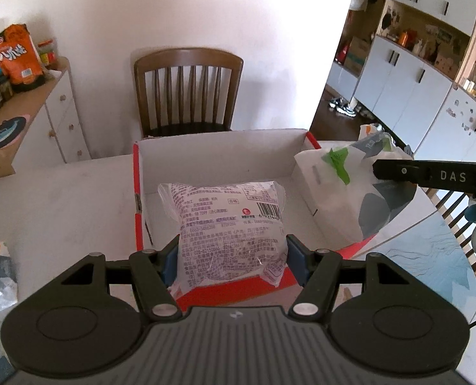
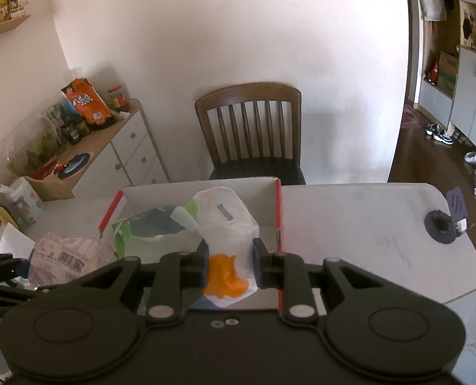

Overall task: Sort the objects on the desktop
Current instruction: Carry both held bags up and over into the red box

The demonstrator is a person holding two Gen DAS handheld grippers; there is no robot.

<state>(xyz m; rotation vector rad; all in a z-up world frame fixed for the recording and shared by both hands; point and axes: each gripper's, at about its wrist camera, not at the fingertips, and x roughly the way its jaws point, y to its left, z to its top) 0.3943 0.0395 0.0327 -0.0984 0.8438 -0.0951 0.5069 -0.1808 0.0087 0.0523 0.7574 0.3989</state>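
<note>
My left gripper (image 1: 233, 258) is shut on a clear snack packet (image 1: 228, 215) printed with purple text and a barcode. It holds the packet over the near left part of a white cardboard box (image 1: 221, 150) with red outer edges. My right gripper (image 2: 231, 264) is shut on a white bag (image 2: 228, 224) with orange, green and grey patches, and holds it above the same box (image 2: 279, 211). In the left wrist view that bag (image 1: 343, 192) hangs at the box's right side, beside a black finger (image 1: 395, 171) of the right gripper. The snack packet (image 2: 61, 256) shows at the lower left of the right wrist view.
The box lies on a pale table (image 1: 61, 199) with a wooden chair (image 2: 250, 128) behind it. A sideboard (image 2: 132, 147) on the left carries an orange snack bag (image 2: 87, 104) and jars. A round cable grommet (image 2: 439, 224) sits near the table's right edge.
</note>
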